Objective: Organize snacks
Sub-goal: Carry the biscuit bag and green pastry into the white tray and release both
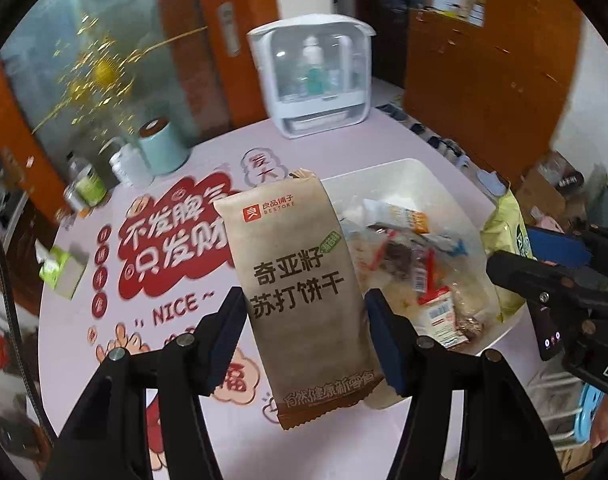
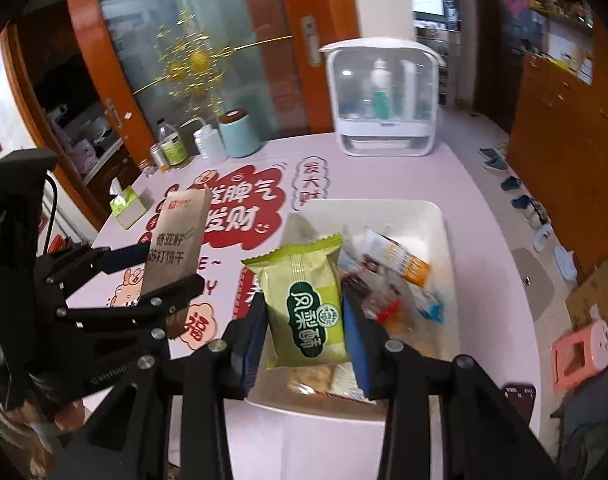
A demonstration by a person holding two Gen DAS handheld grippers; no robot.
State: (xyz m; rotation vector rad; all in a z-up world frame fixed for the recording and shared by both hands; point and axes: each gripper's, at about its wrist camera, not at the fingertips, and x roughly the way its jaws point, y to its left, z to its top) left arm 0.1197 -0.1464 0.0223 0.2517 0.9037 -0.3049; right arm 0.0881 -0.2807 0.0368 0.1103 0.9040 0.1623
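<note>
My left gripper (image 1: 302,336) is shut on a brown cracker packet (image 1: 300,292), lifted above the pink table (image 1: 104,332). The same brown cracker packet (image 2: 180,240) and left gripper (image 2: 160,276) show at the left of the right wrist view. In that view my right gripper (image 2: 304,336) is shut on a green pastry packet (image 2: 304,300), held over the near end of a white bin (image 2: 439,216). Several mixed snack packs fill the bin. In the left wrist view the white bin (image 1: 407,168) lies right of the packet, with the green pastry packet (image 1: 507,240) and the right gripper's body at the right edge.
At the table's far side stand a white clear-fronted cabinet (image 2: 383,100), a mint canister (image 2: 238,132), a white bottle (image 2: 210,140) and small jars. A green tissue box (image 2: 126,204) sits at the left edge. A pink stool (image 2: 579,352) and shoes are on the floor at right.
</note>
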